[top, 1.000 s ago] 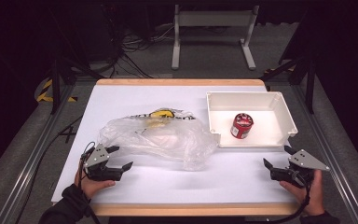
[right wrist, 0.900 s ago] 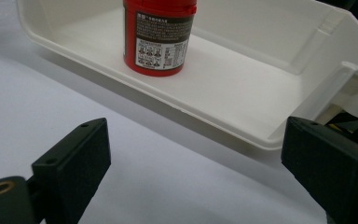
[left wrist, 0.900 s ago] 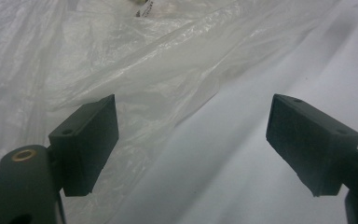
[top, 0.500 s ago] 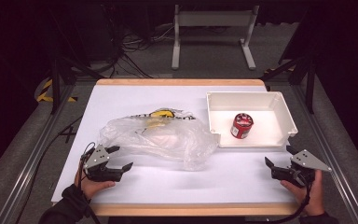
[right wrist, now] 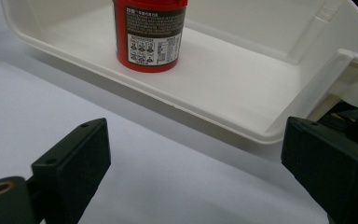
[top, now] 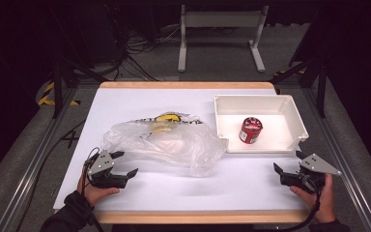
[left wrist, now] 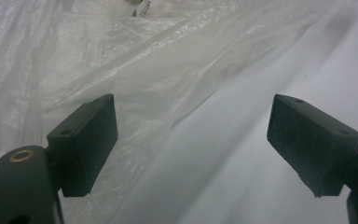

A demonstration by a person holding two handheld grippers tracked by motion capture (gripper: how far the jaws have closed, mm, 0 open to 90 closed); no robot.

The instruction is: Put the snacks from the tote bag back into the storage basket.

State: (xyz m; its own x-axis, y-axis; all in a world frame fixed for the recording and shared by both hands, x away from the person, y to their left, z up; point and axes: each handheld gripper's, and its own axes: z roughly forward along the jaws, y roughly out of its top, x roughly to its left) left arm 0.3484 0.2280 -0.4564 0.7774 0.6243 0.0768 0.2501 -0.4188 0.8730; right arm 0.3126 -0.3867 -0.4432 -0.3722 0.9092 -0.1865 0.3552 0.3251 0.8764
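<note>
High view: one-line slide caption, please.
Open left tongs beside a plastic bag; open right tongs before a tray holding a red can.

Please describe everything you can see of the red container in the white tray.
The red container is a small round tub, plastic by its look, with a dark printed label and small white panels of text. It stands upright on the floor of the white tray, left of the middle, clear of the walls. Nothing else touches it; both grippers are apart from it.
</note>
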